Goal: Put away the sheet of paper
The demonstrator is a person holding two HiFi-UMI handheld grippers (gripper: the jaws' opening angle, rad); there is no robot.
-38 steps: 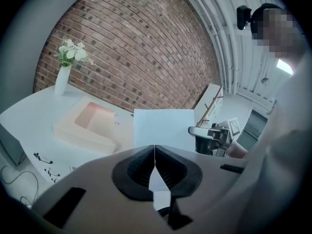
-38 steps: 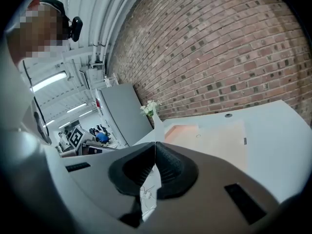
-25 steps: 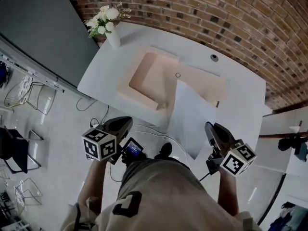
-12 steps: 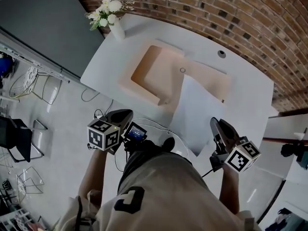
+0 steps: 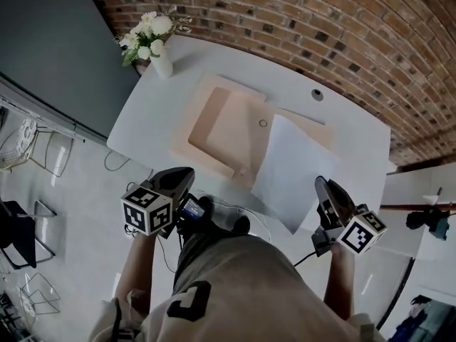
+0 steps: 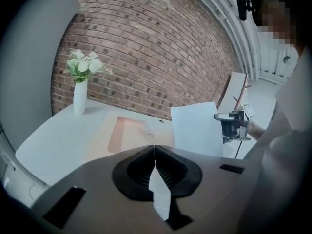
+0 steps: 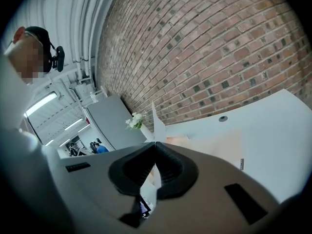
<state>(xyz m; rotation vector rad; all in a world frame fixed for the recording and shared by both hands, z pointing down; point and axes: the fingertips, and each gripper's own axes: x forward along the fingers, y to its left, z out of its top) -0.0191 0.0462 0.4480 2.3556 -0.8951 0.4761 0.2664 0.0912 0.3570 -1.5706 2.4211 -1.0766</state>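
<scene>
My right gripper (image 5: 324,185) is clamped on the near corner of the white sheet of paper (image 5: 291,164); my left gripper (image 5: 184,175) is closed and empty. I judge this is the carrying step, and next the sheet must go down flat into the peach-coloured tray (image 5: 217,120) to its left.

The white worktop (image 5: 342,120) has rounded corners, and its far edge runs along a brick wall (image 5: 320,27). At its far left corner a white vase (image 5: 162,64) of white flowers stands upright, well apart from everything else. A flat peach tray (image 5: 221,123) lies near the middle, skewed to the worktop's edges. The tray's left part is a shallow, darker recess with a raised rim; its right part is a paler flat panel. A small ring (image 5: 263,122) sits on that panel, just beside the recess. A round dark grommet (image 5: 317,95) is set into the worktop near the far edge, beyond the tray.
</scene>
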